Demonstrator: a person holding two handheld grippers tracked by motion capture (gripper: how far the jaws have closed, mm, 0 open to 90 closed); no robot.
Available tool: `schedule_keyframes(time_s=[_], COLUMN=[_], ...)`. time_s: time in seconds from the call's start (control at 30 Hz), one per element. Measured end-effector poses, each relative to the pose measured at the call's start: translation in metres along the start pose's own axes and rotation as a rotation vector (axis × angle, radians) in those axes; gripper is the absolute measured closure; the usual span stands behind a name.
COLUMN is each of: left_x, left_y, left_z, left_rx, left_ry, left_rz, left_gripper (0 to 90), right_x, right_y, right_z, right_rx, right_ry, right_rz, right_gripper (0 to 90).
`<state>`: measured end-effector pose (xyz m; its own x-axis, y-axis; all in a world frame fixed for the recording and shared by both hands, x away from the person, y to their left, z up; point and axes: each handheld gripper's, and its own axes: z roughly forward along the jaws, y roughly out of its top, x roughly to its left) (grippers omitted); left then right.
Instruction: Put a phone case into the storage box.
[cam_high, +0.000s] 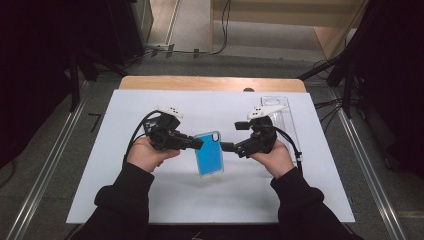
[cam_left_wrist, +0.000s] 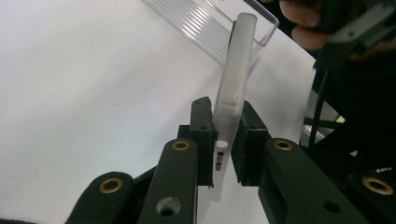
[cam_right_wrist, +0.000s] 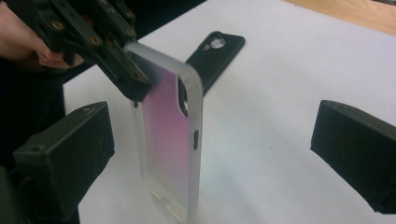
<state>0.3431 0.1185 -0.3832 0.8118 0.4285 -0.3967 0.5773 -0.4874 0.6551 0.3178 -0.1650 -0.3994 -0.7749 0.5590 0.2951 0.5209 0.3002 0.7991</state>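
A phone case (cam_high: 209, 152) with a frosted rim and a blue face hangs a little above the white sheet. My left gripper (cam_high: 199, 142) is shut on its upper edge. In the left gripper view the pads (cam_left_wrist: 203, 135) pinch the case's thin rim (cam_left_wrist: 233, 84), and my left gripper (cam_left_wrist: 223, 144) points toward the table's far right. My right gripper (cam_high: 226, 146) sits just right of the case, open. In the right gripper view its jaws stand wide apart around the case (cam_right_wrist: 173, 135) without touching it; my right gripper (cam_right_wrist: 212, 154) holds nothing. The left gripper (cam_right_wrist: 135, 79) grips the case's top corner there.
A clear plastic tray (cam_high: 280, 117) lies at the back right of the white sheet (cam_high: 150, 190), behind the right hand. A black phone case (cam_right_wrist: 217, 51) lies flat on the sheet beyond the held case. The wooden table edge (cam_high: 210, 82) runs along the back.
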Motion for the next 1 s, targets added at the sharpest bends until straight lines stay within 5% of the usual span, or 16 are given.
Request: schedule_keyframes(time_s=[0.1, 0.33, 0.63, 1.0], left_x=[-0.001, 0.001, -0.002, -0.007], left_y=[0.001, 0.002, 0.002, 0.003], left_z=[-0.002, -0.003, 0.002, 0.005], left_rx=[-0.013, -0.014, 0.001, -0.034], left_ry=[0.03, 0.096, 0.15, 0.174], left_rz=[-0.022, -0.085, -0.084, -0.137], left_gripper=[80.8, 80.8, 80.8, 80.8], right_x=[0.005, 0.023, 0.038, 0.045], right_y=[-0.002, -0.003, -0.01, -0.018], right_z=[0.005, 0.012, 0.022, 0.037], right_rx=[0.0, -0.007, -0.035, -0.071], right_ry=[-0.001, -0.104, -0.231, -0.255], right_rz=[0.004, 0.016, 0.042, 0.1], right_gripper=[0.0, 0.0, 0.0, 0.0])
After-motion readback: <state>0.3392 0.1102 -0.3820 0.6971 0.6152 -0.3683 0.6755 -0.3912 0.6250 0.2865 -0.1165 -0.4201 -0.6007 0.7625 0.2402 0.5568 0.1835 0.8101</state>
